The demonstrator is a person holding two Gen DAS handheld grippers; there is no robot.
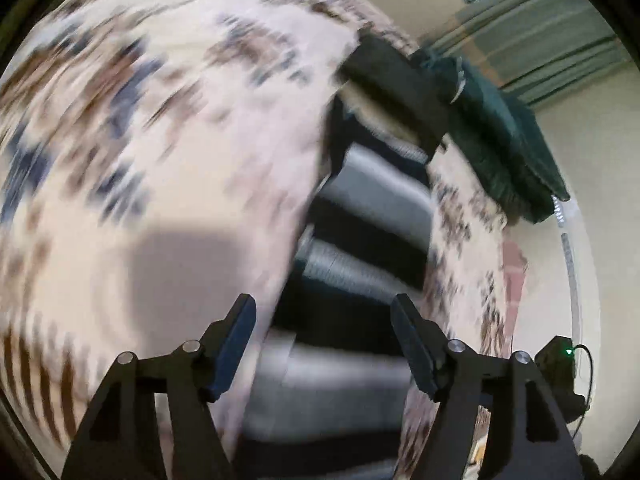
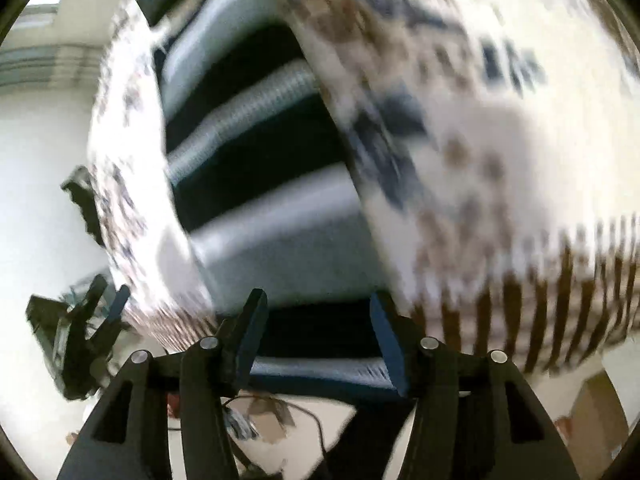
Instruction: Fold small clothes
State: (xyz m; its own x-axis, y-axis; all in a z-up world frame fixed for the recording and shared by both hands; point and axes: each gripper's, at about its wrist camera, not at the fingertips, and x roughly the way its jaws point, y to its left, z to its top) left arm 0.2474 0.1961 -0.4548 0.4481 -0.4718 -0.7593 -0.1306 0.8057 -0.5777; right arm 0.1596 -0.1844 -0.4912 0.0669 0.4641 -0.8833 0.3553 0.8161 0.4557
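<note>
Both views are blurred by motion. A striped garment [image 1: 360, 248] with black and grey bands lies on a table cloth [image 1: 140, 140] patterned in white, brown and blue. It also shows in the right wrist view [image 2: 256, 160] on the same cloth [image 2: 500, 140]. My left gripper [image 1: 324, 344] is open and empty, just above the garment's near end. My right gripper [image 2: 318, 332] is open and empty over the garment's near edge. The left gripper also shows at the left of the right wrist view [image 2: 102, 304].
A dark green folded cloth [image 1: 508, 128] lies at the table's far right. A black object [image 1: 396, 88] sits at the garment's far end. Green curtains [image 1: 552, 28] hang behind. Cables [image 2: 280, 412] lie on the floor below the table edge.
</note>
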